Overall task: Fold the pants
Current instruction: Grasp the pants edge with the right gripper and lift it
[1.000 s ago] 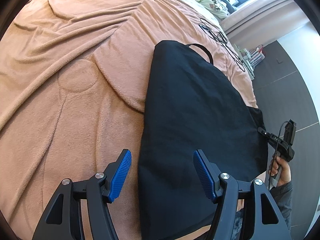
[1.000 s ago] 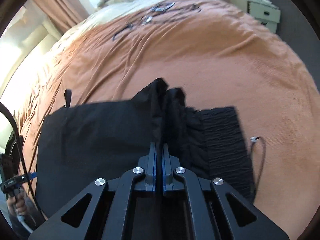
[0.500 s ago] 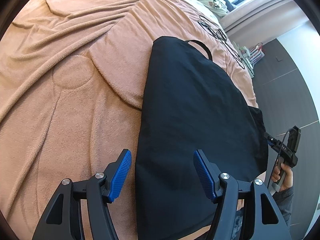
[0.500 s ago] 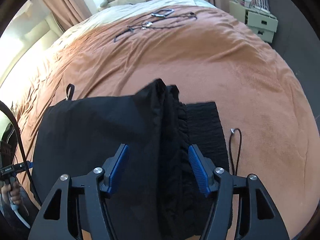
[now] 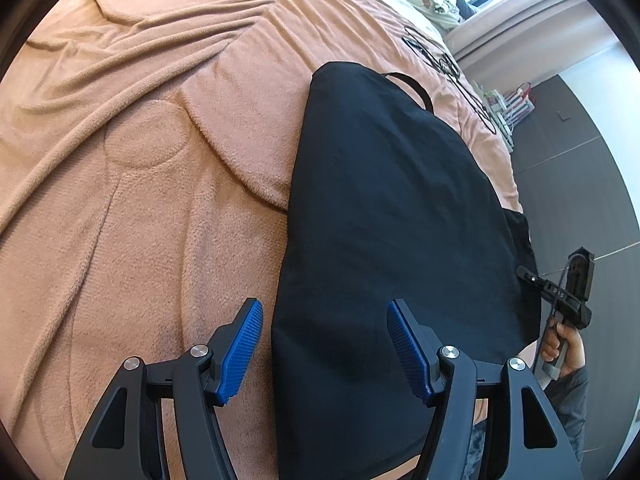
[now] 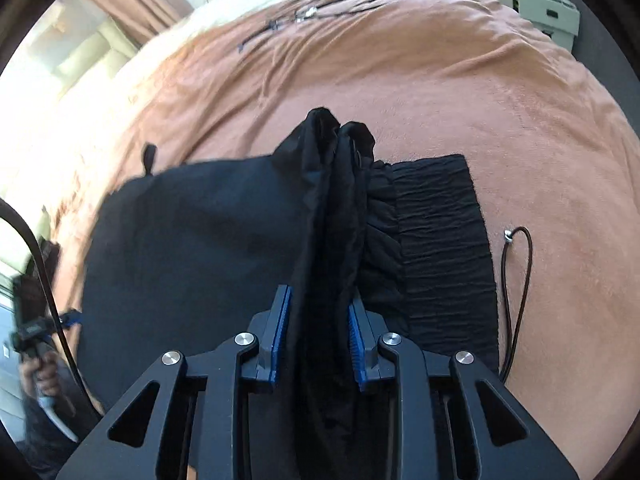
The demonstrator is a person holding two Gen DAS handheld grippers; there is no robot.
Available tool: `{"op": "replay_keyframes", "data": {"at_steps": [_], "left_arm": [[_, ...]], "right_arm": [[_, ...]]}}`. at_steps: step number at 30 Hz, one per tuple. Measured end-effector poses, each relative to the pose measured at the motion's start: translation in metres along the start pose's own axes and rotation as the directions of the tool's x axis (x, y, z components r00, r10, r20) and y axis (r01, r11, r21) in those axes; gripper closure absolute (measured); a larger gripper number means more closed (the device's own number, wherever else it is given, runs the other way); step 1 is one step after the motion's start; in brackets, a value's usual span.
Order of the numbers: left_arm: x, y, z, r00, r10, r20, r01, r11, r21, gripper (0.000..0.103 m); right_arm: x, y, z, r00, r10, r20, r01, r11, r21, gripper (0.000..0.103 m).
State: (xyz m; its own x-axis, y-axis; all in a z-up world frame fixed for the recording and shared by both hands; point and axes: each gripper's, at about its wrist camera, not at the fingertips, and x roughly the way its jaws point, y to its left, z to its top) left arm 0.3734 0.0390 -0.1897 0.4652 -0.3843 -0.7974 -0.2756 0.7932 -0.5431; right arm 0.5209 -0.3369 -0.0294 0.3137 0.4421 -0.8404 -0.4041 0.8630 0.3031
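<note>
While my left gripper [image 5: 322, 346] hangs spread over the black pants [image 5: 384, 216] on the blanket [image 5: 152, 184], its view misses the bunched fold. Only my right gripper [image 6: 318, 338], just closing, shows it pinched beside the waistband [image 6: 440, 248]

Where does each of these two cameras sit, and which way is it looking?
Left wrist: on the left gripper, angled down at the pants on the blanket; open fingers, the other hand far right.
Right wrist: on the right gripper, angled down at the bunched waistband; its fingers have just been closing, with a fold of the pants between them.
Shared: pants, blanket; each sees the other hand's gripper.
</note>
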Motion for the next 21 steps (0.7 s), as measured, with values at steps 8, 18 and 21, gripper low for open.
{"op": "replay_keyframes", "data": {"at_steps": [8,18,21], "left_arm": [[0.0,-0.003,0.001,1.0,0.005,-0.003,-0.005,1.0,0.005,0.036],[0.009,-0.012,0.002,1.0,-0.016,-0.025,0.017,1.0,0.01,0.036],[0.009,-0.011,0.002,1.0,-0.017,-0.024,0.017,1.0,0.005,0.036]], "right_arm": [[-0.009,0.01,0.003,0.998,-0.046,0.038,0.048,0.998,-0.047,0.1],[-0.054,0.009,0.001,0.984,-0.164,0.074,0.167,0.985,-0.047,0.101],[-0.054,0.0,0.003,0.979,-0.195,0.066,0.197,0.98,-0.025,0.101]]}}
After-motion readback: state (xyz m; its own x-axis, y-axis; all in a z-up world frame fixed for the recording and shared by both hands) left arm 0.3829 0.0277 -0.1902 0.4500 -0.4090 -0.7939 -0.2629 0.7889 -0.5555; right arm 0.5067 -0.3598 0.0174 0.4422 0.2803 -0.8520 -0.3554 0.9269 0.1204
